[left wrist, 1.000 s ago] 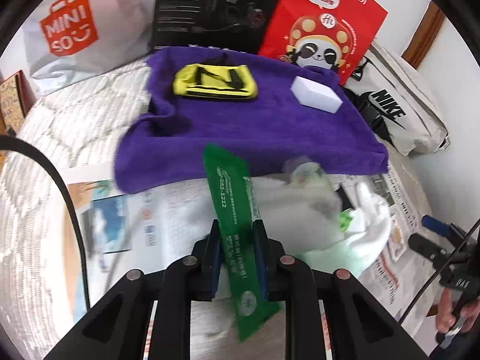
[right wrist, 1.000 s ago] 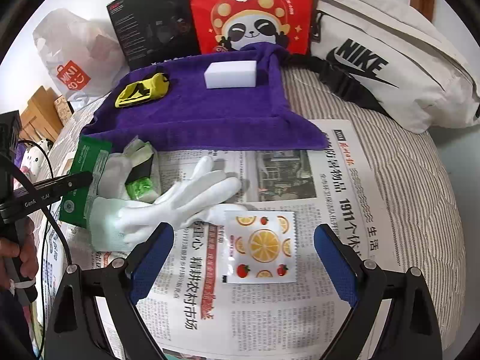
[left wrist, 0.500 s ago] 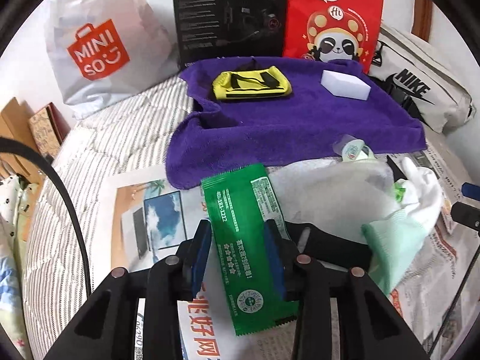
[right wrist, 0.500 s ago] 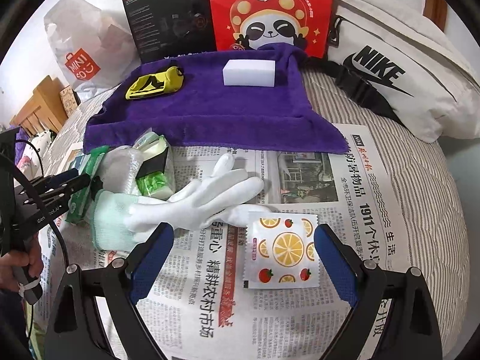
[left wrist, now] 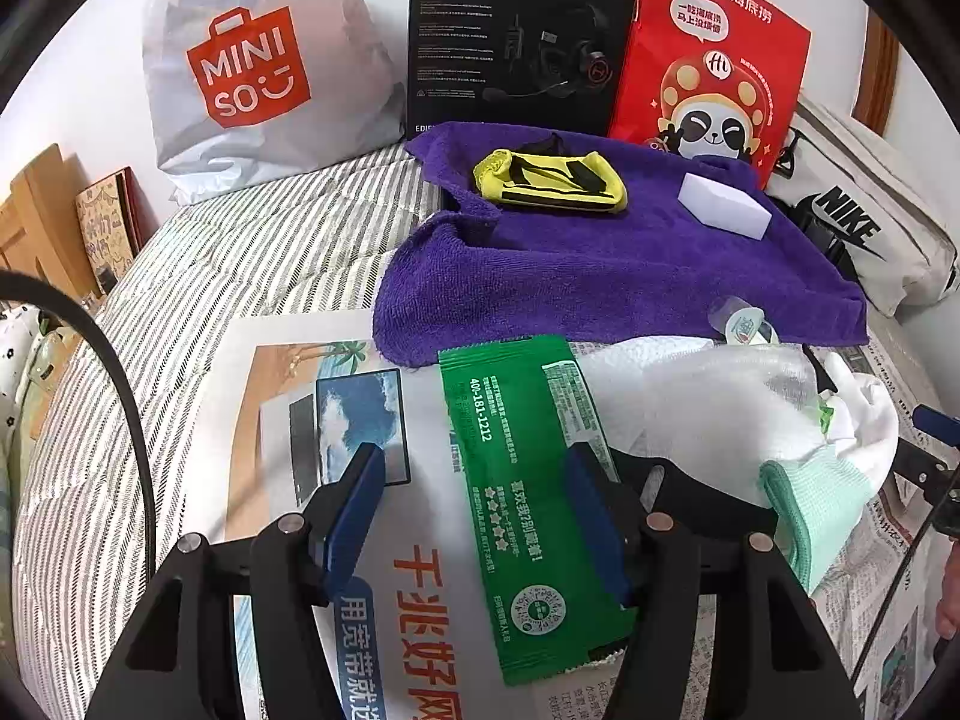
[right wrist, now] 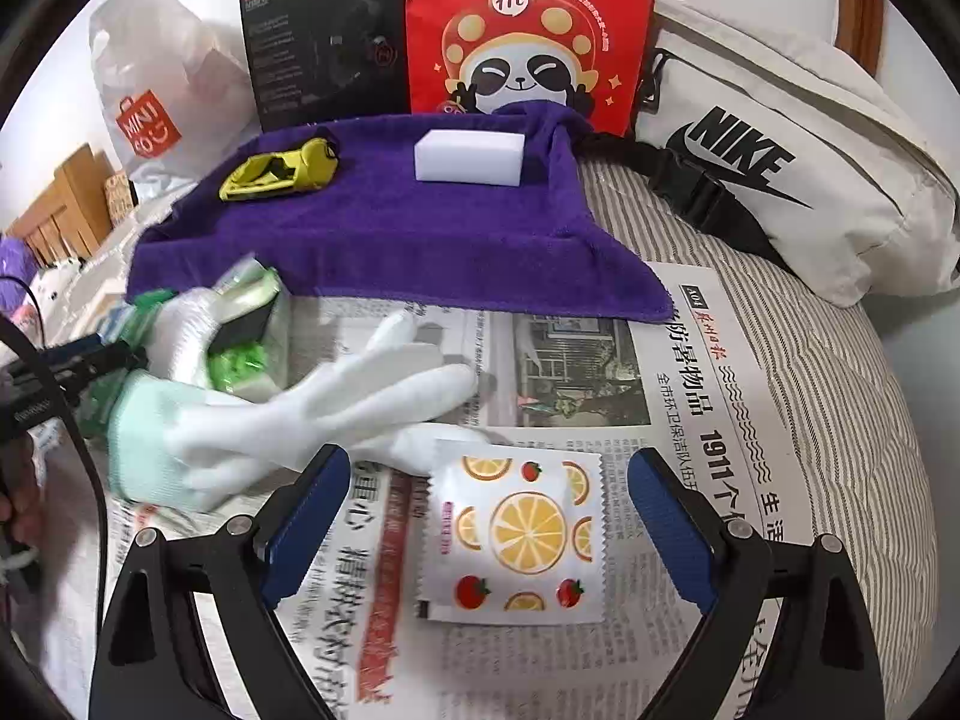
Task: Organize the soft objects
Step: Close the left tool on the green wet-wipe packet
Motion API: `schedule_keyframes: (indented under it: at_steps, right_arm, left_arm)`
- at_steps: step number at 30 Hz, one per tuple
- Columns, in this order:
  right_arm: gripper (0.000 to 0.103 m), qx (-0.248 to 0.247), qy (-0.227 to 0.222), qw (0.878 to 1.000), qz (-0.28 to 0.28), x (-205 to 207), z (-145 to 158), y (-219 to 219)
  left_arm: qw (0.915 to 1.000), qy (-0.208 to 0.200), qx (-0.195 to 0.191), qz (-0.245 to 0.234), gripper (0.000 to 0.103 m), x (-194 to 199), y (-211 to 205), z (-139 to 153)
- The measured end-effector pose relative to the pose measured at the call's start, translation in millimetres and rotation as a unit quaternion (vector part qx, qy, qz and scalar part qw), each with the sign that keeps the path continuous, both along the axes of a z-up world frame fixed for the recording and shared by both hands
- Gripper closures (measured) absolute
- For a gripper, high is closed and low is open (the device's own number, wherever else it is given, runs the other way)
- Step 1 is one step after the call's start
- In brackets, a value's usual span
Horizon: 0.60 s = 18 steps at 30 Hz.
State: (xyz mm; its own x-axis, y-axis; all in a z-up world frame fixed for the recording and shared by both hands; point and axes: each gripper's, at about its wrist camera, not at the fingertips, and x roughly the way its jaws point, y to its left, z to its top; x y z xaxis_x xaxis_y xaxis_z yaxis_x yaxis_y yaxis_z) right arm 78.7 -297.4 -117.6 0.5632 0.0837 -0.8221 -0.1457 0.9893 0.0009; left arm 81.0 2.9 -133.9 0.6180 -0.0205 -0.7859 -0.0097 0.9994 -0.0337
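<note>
Lay on the towel (left wrist: 630,276): a pouch (left wrist: 549,183) at the left, a sponge (left wrist: 723,204) at the right. Stood behind the towel: bags and a box (left wrist: 516,36). Lay before it, on newspaper (right wrist: 600,648): a packet (left wrist: 528,504), a glove (right wrist: 300,420), a sachet (right wrist: 516,531).

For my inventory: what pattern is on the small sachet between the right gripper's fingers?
White sachet with orange slices and strawberries; clearest in the right wrist view.

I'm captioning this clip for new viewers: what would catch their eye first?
The purple towel spread across the bed, carrying a yellow pouch and a white sponge block. Behind it stands a red panda bag. In front, on newspaper, lie a green sachet, a white glove and a fruit-print sachet.
</note>
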Motion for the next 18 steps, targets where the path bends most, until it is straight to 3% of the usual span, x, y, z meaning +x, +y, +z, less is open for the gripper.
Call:
schedule_keyframes:
  at_steps: [8,18]
  right_arm:
    - [0.009,-0.006,0.0,1.0,0.004,5,-18,1]
    - [0.006,0.008,0.006,1.0,0.0,7,-22,-3]
  left_arm:
    - [0.9998,0.006,0.003,0.017,0.027,2,4,-2]
    - [0.9997,0.009,0.004,0.022,0.022,2,5,-4]
